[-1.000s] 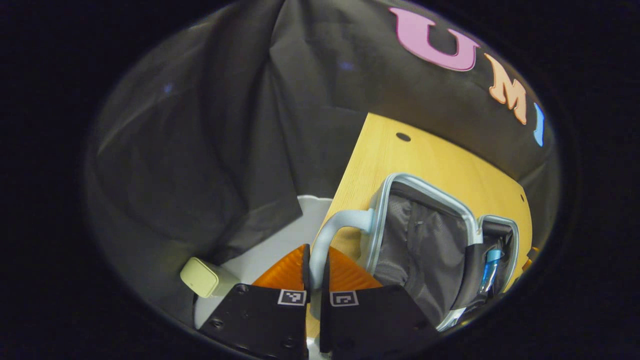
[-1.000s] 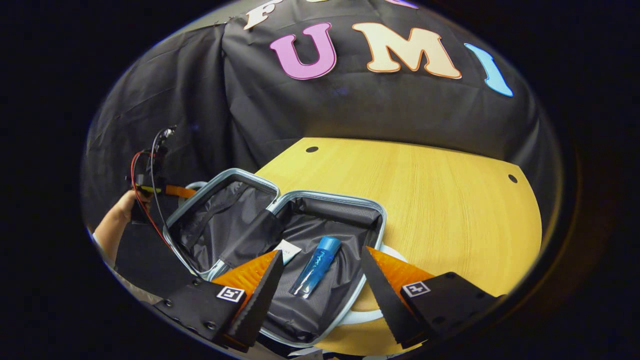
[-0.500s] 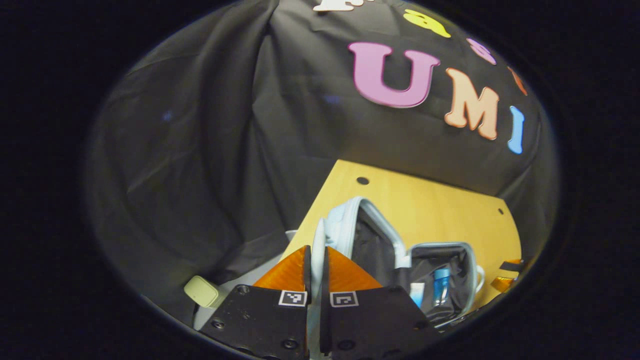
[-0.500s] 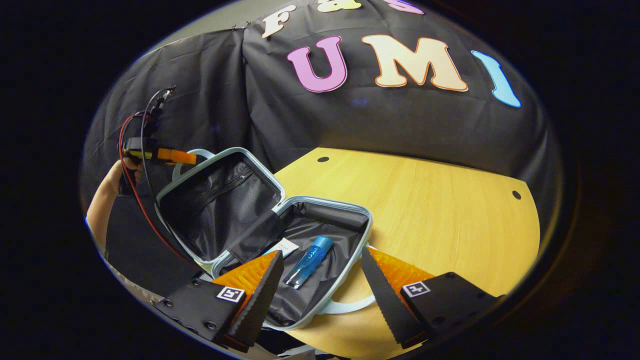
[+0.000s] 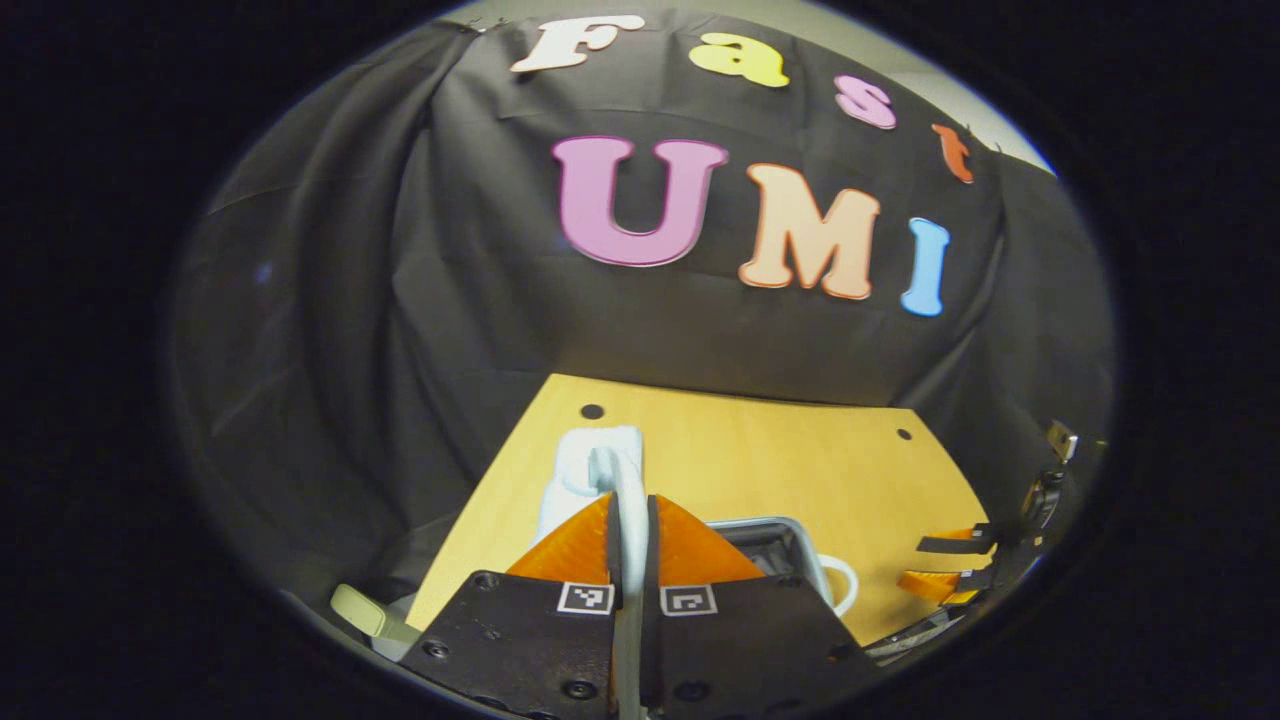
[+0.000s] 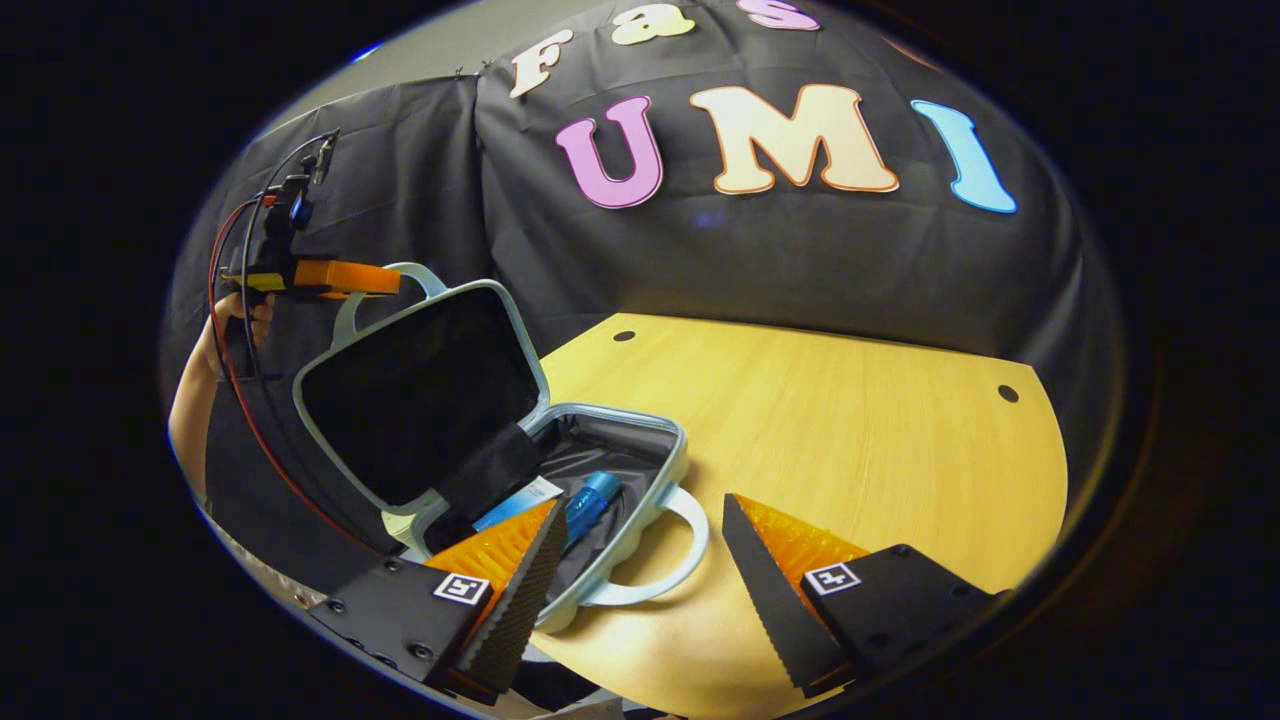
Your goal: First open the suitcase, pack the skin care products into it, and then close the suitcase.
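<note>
Raised upright now, suitcase lid (image 6: 420, 390) hangs from left gripper (image 5: 630, 520) clamped on handle (image 5: 628, 480); right gripper (image 6: 640, 560) gapes, empty

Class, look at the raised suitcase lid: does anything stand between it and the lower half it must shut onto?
Nothing visible does. The lid, held up by its handle in the left gripper, swings over the lower half. The blue bottle and tube lie inside, below the rim.

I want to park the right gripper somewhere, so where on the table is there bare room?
The wooden table is bare from the suitcase across to the cloth wall behind and to the far edge. It is crowded by the suitcase: its raised lid, held by the left gripper, and the front handle.
</note>
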`<control>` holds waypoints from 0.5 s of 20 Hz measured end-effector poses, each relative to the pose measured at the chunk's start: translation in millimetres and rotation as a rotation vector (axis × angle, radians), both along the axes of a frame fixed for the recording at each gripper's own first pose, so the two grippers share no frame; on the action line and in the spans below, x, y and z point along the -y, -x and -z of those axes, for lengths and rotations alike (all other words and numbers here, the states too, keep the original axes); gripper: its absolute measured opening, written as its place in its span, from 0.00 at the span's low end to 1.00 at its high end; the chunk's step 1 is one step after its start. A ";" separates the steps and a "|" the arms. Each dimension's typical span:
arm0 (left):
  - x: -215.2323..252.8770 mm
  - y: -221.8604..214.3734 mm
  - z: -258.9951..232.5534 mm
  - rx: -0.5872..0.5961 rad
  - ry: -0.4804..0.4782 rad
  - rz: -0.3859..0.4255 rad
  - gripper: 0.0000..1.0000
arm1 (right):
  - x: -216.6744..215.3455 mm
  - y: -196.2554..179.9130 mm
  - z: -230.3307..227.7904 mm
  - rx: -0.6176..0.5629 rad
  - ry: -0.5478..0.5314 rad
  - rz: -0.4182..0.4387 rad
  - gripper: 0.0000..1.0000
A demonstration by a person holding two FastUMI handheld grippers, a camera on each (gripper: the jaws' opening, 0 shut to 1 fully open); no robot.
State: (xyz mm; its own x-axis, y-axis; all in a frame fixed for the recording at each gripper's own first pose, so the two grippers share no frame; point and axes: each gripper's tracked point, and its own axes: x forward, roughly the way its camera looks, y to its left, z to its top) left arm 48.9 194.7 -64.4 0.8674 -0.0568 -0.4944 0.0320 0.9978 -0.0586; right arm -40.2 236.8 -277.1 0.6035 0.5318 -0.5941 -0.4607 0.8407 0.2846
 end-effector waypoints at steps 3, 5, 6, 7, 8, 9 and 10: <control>44.1 -1.8 5.4 -0.004 0.059 0.077 0.03 | 17.7 -0.1 -1.1 0.004 0.005 0.015 0.98; 78.6 -1.5 13.8 -0.015 0.114 0.140 0.03 | 29.1 -1.2 -2.6 0.010 0.003 0.033 0.98; 95.3 -2.7 19.2 -0.026 0.125 0.174 0.03 | 35.8 -2.7 -3.2 0.011 0.005 0.044 0.98; 110.3 -3.5 26.3 -0.036 0.130 0.198 0.04 | 42.2 -3.5 -3.3 0.012 0.006 0.054 0.98; 124.8 -4.1 33.2 -0.054 0.129 0.228 0.04 | 48.1 -4.0 -3.6 0.012 0.008 0.064 0.98; 138.1 -2.7 41.1 -0.068 0.133 0.251 0.04 | 54.8 -3.5 -2.6 0.012 0.011 0.072 0.98; 150.4 -2.2 48.0 -0.089 0.138 0.273 0.04 | 61.2 -3.4 -2.0 0.011 0.016 0.080 0.98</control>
